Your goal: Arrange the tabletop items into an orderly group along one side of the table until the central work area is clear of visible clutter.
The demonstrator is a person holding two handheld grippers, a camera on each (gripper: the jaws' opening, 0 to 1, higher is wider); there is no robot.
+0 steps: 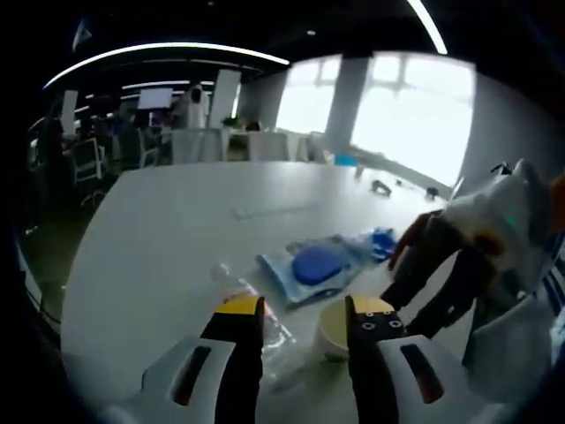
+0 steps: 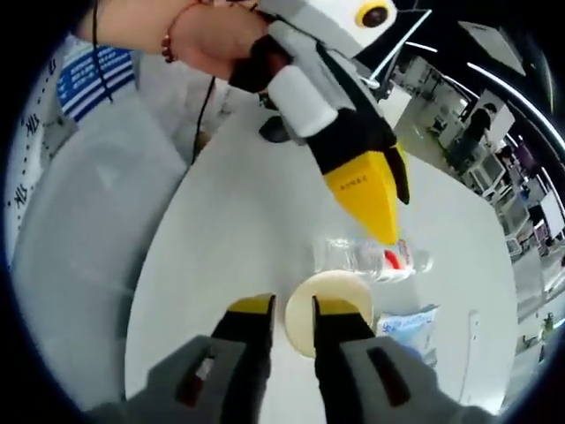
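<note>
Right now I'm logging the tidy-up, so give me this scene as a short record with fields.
surface: white table
items: clear plastic bottle lying down; cream bowl; blue-and-clear packet
left gripper: open, bottle and bowl just ahead of its jaws
right gripper: open, at the bowl's rim
centre: not yet cleared

Bright window point(image 1: 402, 115) glare; dim room behind; fisheye bending, soft blur.

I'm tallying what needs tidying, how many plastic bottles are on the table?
1. A clear plastic bottle lies on its side on the white table, beside the cream bowl and near the blue packet. The grippers may hide something more.
</note>
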